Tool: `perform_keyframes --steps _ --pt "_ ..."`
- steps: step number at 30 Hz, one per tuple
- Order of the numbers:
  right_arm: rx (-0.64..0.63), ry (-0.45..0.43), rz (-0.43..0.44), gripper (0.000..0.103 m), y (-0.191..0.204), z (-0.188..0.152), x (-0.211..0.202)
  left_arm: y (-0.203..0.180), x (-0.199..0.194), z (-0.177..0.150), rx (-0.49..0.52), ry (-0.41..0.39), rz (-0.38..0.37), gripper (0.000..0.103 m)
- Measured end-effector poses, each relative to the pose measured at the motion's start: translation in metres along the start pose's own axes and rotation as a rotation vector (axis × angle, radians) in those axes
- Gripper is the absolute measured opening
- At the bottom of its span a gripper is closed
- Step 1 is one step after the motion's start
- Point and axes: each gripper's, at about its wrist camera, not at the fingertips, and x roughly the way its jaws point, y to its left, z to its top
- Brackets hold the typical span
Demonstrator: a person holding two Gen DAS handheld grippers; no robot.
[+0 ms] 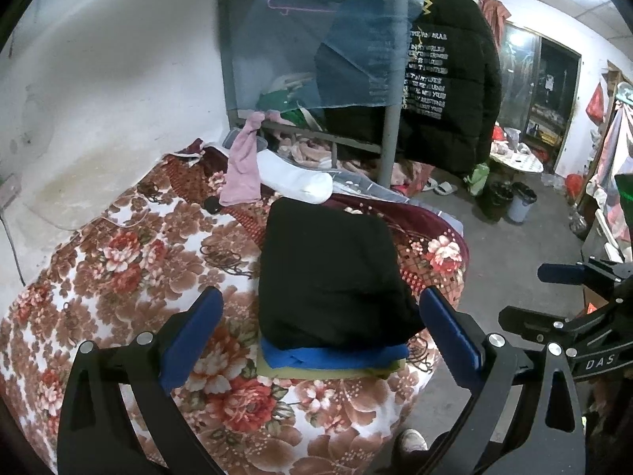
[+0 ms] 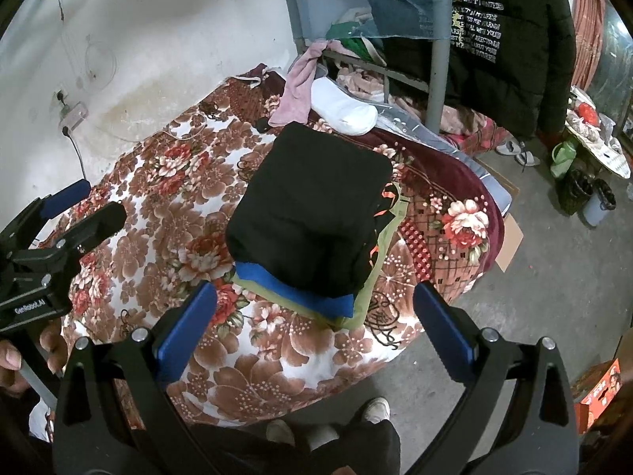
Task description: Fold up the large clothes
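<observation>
A folded black garment [image 1: 330,273] [image 2: 312,206] lies on top of a stack on the floral bed blanket [image 1: 130,261] [image 2: 166,182]. Under it are a folded blue garment [image 1: 336,356] [image 2: 300,291] and an olive-green one [image 1: 328,373] [image 2: 379,253]. My left gripper [image 1: 320,332] is open and empty, held above the near edge of the stack. My right gripper [image 2: 314,320] is open and empty, also above the stack's near edge. The left gripper shows at the left edge of the right wrist view [image 2: 75,213]; the right gripper shows at the right edge of the left wrist view [image 1: 554,293].
A pink cloth [image 1: 243,166] and a white pillow-like bundle [image 1: 300,180] lie at the bed's far end. A bunk frame post [image 1: 389,142] with a hanging black jacket [image 1: 447,79] stands behind. Bins [image 1: 506,200] and boxes [image 2: 597,392] are on the concrete floor at right.
</observation>
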Motion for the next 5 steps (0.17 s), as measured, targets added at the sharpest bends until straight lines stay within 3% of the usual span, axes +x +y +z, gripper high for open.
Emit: perform_keyframes --steps 5 --pt "0.003 -0.002 0.000 0.098 -0.0033 0.0007 -0.0008 0.0010 -0.0001 0.0024 -0.006 -0.001 -0.004 0.098"
